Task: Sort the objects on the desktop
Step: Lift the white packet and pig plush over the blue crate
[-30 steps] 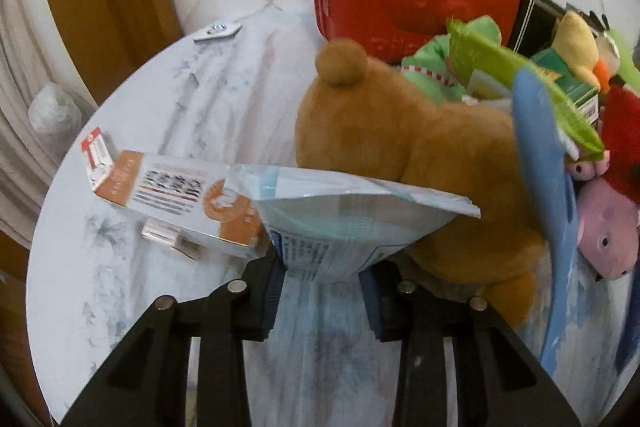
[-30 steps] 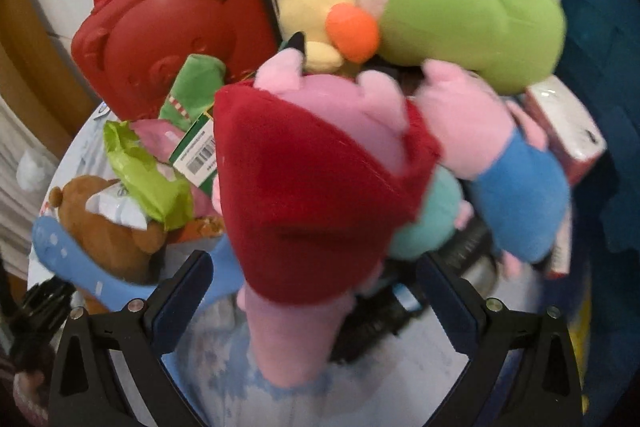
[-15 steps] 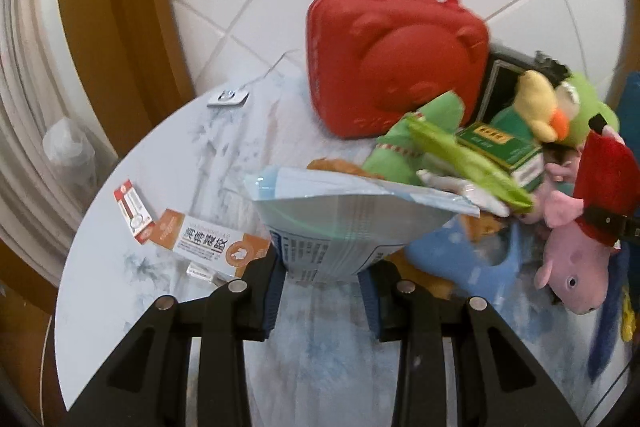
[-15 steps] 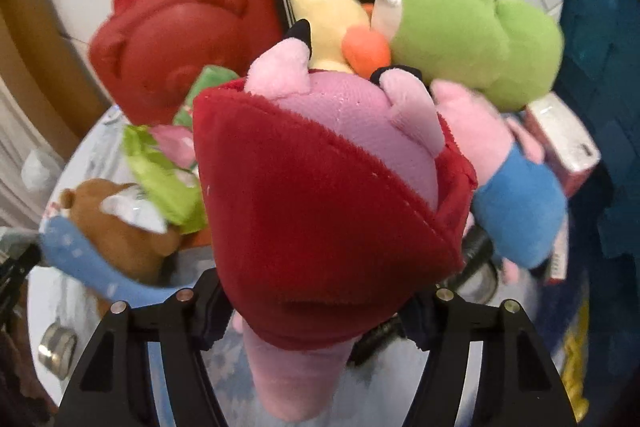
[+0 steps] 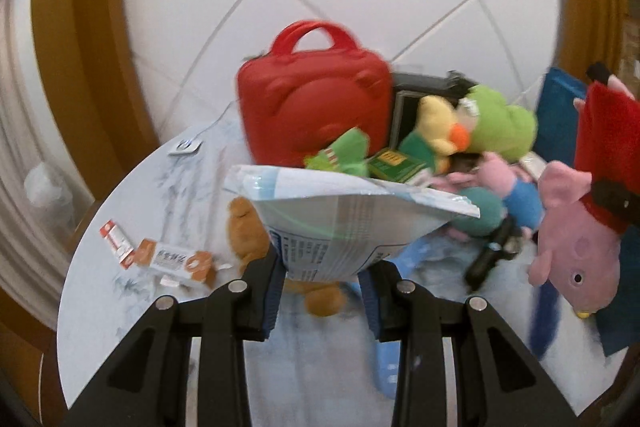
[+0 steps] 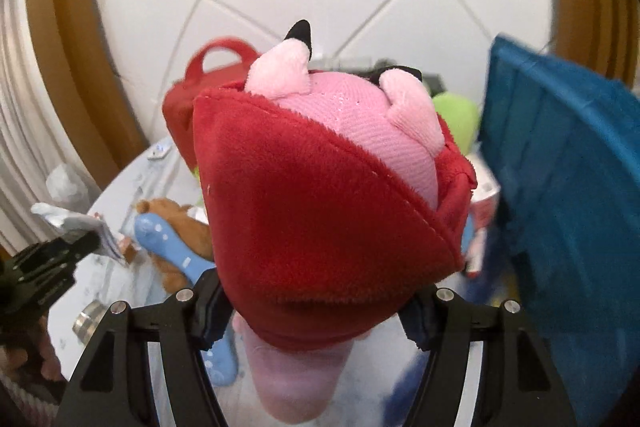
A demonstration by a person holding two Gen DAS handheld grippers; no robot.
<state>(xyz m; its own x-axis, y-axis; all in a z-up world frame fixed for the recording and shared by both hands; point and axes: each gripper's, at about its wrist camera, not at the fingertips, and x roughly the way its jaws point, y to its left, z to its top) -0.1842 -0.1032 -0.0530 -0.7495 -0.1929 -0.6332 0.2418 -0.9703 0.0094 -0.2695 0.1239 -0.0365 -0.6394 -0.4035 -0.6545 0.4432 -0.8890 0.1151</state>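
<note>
Left gripper (image 5: 322,301): clamped on a pale printed pouch (image 5: 344,223), held above the table (image 5: 168,195).
Right gripper (image 6: 316,311): closed on a pink pig plush in red dress (image 6: 320,211), raised beside a blue bin (image 6: 560,187).
Unsorted: brown bear (image 5: 248,231), red case (image 5: 312,111), green plush (image 5: 500,123), orange box (image 5: 176,261) lay on the table.
Progress: judged early; two items lifted, neither placed.

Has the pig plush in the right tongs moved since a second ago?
Yes. The pig plush, clamped in the right tongs, has risen: it sat among the toys before and now hangs clear above the red case and table.
</note>
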